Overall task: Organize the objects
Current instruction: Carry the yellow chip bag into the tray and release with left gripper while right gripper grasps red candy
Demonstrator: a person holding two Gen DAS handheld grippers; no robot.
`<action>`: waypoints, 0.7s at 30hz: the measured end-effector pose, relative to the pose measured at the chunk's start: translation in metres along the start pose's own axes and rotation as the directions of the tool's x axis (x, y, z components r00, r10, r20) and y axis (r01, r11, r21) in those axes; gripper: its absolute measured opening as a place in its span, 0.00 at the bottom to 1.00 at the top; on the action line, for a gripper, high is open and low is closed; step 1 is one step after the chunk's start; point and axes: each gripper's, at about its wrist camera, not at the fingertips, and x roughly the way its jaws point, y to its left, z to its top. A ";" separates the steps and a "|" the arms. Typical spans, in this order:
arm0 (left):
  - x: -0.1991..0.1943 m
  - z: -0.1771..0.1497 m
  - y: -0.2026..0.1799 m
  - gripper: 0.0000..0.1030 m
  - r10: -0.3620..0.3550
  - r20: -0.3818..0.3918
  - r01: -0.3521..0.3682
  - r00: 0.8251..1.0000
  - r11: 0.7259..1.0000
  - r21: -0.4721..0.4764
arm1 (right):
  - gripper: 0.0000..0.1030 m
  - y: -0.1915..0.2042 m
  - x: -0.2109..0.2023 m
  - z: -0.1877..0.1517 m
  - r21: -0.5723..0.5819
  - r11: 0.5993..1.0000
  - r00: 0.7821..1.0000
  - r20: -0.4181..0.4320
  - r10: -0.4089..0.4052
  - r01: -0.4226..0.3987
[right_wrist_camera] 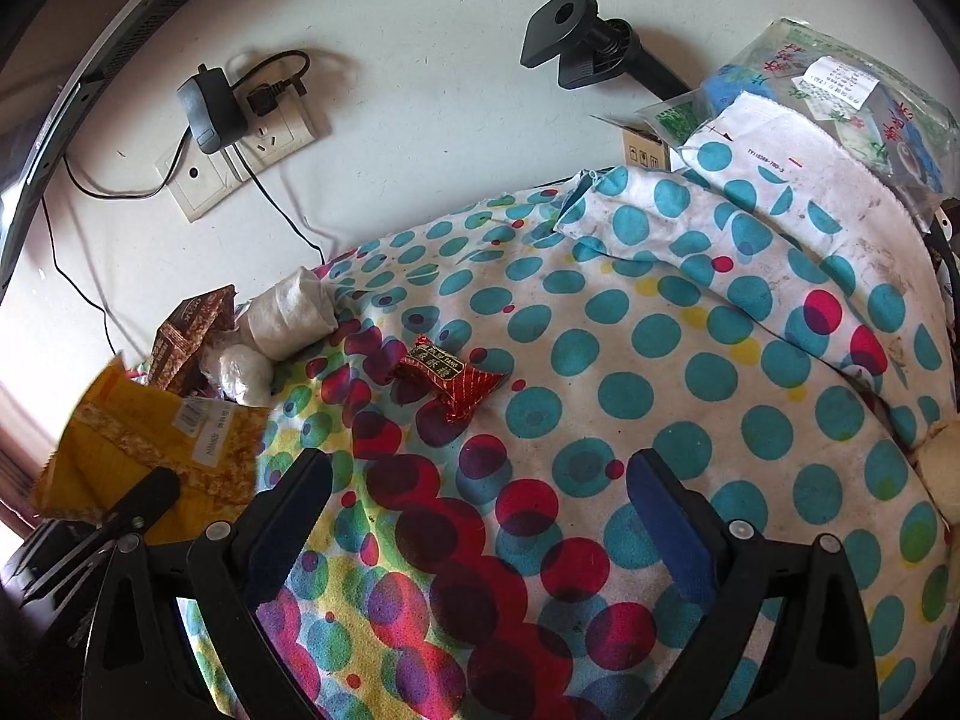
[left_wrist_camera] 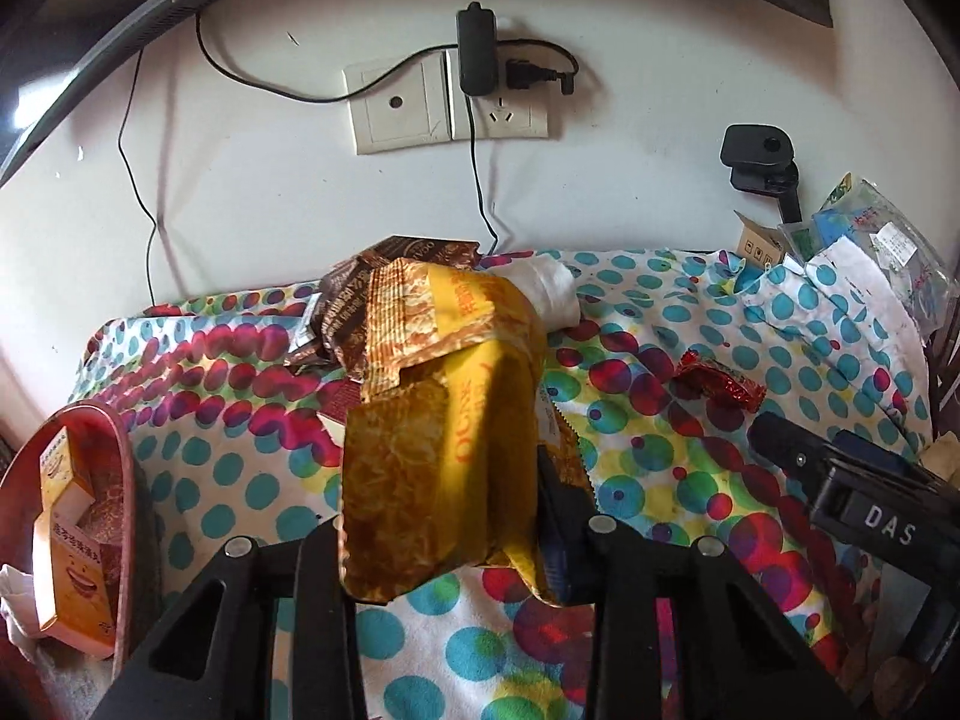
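The left tool [left_wrist_camera: 444, 546] is clamped on a yellow snack packet [left_wrist_camera: 432, 456] above the dotted cloth [left_wrist_camera: 660, 480]; the right tool [right_wrist_camera: 480, 510] stands apart, empty. Much remains — a red candy [right_wrist_camera: 450, 378] and brown wrappers [left_wrist_camera: 354, 294] lie loose — while the red basket [left_wrist_camera: 123, 480] holds one box [left_wrist_camera: 72, 540].

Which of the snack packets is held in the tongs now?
The large yellow packet, clamped in the left tongs. The brown packet lies behind it on the cloth, and the small red candy lies free before the open right tongs.

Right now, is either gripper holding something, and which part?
The left gripper pinches the crinkly yellow snack packet by its lower end. The right gripper holds nothing.
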 end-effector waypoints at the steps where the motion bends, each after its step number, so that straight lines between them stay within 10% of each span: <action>1: -0.006 -0.002 0.003 0.34 0.001 0.004 -0.001 1.000 1.000 0.002 | 0.96 0.000 0.001 0.000 -0.001 1.000 1.000 -0.005 -0.001 0.001; 18: -0.099 -0.043 0.089 0.34 0.108 0.068 -0.102 0.992 0.991 -0.086 | 0.96 0.028 0.030 0.015 -0.177 0.982 0.994 -0.078 -0.076 0.062; 21: -0.115 -0.051 0.107 0.34 0.129 0.075 -0.120 0.989 0.987 -0.105 | 0.62 0.030 0.042 0.022 -0.215 0.974 0.990 -0.107 -0.098 0.073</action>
